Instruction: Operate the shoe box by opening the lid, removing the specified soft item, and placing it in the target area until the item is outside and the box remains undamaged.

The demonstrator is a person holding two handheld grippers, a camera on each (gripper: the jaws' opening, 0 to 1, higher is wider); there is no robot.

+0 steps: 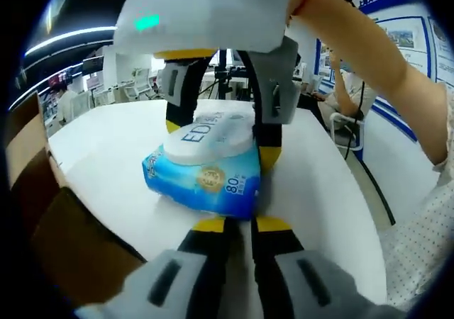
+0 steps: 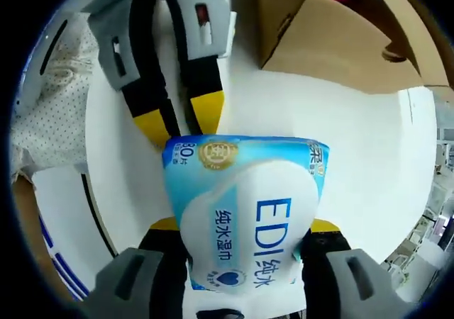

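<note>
The right gripper [image 2: 245, 230] is clamping the wipes pack [image 2: 245, 205] over the table [image 2: 369, 142] (box [image 2: 333, 39] nearby); the left gripper [image 1: 240, 225], jaws nearly shut, is holding nothing.

Black jaws tipped with yellow pads are seen on the left gripper [image 1: 241, 225], set in grey housings with dark slots. The same black-and-yellow build is shown on the right gripper [image 2: 241, 227], grey-bodied and topped by a white casing with a green light. A pale, finely dotted sleeve [image 1: 425, 223] is worn
</note>
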